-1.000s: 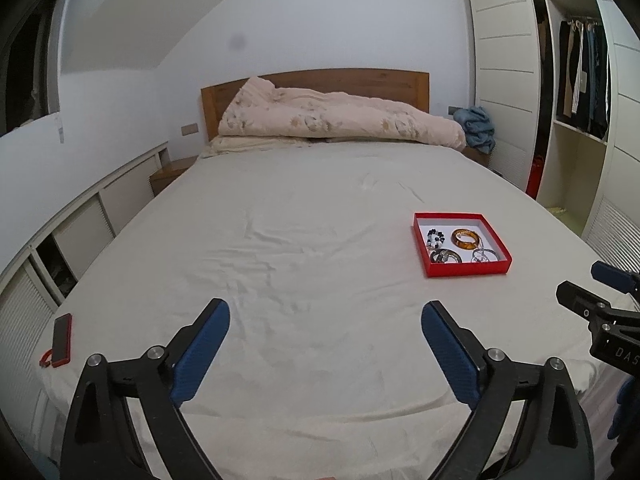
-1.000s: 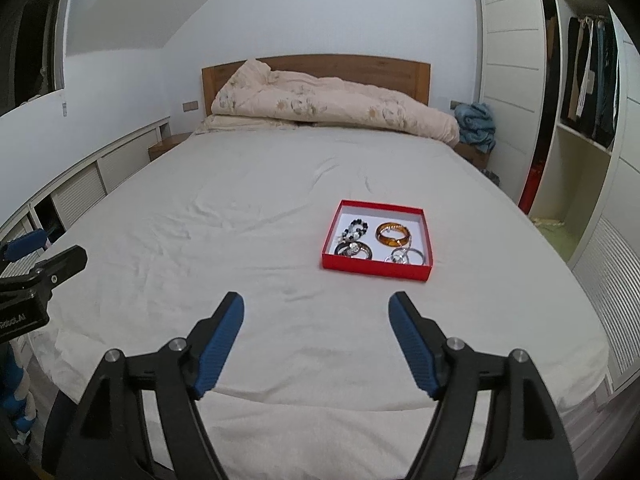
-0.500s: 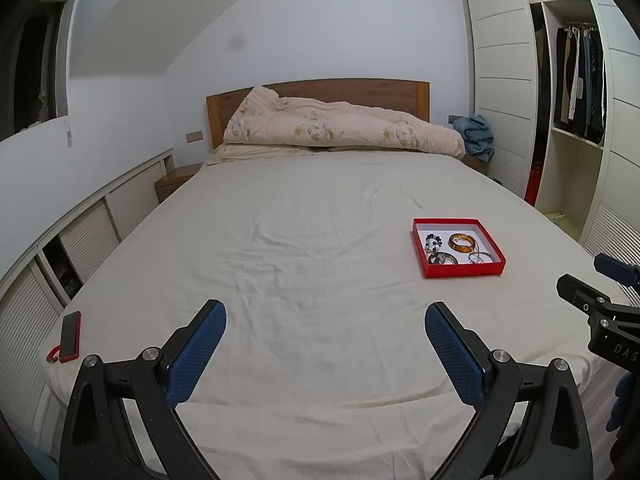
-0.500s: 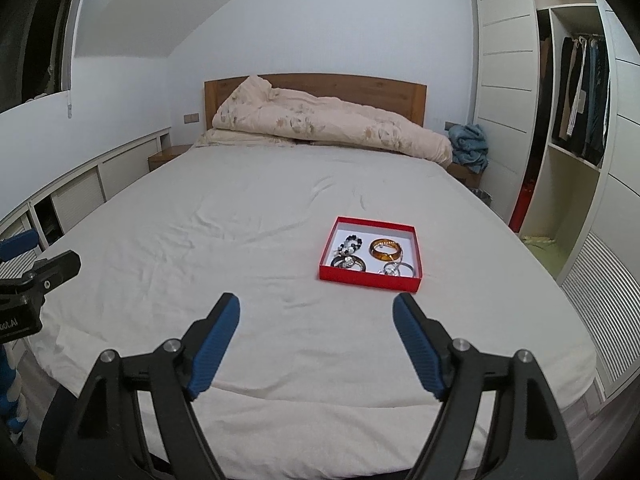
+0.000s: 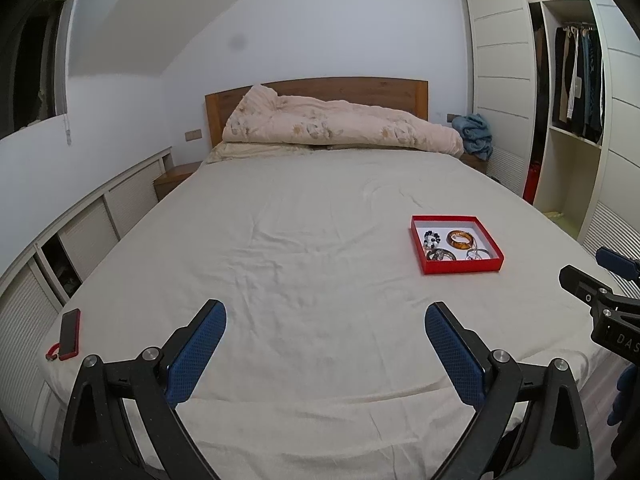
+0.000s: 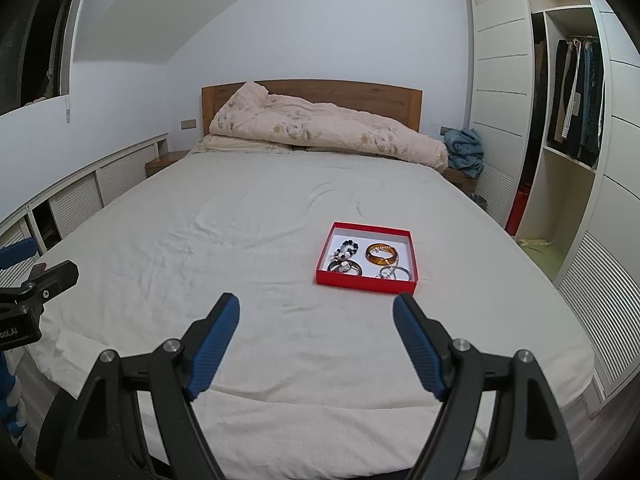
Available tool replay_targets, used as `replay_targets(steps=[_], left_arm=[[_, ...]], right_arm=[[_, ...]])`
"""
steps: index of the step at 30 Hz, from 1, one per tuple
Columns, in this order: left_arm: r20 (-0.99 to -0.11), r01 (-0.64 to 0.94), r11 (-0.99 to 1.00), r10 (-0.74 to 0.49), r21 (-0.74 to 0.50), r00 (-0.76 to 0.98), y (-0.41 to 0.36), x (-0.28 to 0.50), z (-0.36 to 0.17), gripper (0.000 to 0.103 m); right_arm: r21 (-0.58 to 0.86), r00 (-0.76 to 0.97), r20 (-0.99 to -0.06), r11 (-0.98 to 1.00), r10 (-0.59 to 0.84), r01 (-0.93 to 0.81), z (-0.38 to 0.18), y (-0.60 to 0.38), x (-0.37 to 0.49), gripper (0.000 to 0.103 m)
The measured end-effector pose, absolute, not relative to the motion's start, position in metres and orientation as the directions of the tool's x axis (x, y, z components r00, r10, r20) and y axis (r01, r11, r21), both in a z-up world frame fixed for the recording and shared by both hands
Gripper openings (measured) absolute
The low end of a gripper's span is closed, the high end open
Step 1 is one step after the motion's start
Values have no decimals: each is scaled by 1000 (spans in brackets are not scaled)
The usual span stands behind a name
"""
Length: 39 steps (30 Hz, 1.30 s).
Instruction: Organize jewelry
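Both views have drawn back from the bed (image 6: 240, 208) since the earlier frame, so the red tray (image 6: 362, 282) sits smaller and farther off. You hold the right gripper (image 6: 316, 340) over the near edge of the sheet, jaws spread wide with nothing between them; the left gripper (image 5: 324, 346) hangs likewise released and empty.

The tray rests on the right half of the bed, just beyond your right jaws. Inside lie an amber bangle (image 6: 382, 254) at far right, a beaded bracelet (image 6: 346, 249) at far left, a dark bracelet (image 6: 345, 267) near left and thin silver rings (image 6: 394, 273) near right.

Expect the bangle to be stiff, smooth and likely slippery: pinch across its rim. Beads will sag, so take them mid-strand. The tray looks light and may slide on the soft sheet.
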<state>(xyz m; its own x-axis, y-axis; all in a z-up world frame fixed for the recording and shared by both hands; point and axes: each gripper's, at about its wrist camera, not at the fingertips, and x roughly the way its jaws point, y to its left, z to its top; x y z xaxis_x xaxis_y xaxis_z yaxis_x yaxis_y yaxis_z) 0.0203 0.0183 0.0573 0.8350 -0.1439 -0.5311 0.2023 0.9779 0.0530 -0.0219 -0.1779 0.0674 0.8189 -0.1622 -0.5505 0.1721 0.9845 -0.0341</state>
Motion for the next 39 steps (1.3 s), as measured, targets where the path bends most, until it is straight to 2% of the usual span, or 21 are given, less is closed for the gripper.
replay_targets(steps=[39], left_arm=[[-653,199,980,-136,23,745,21,53,3,99]], right_arm=[[-23,739,-656,983,-153,183,16,-186,4,78]])
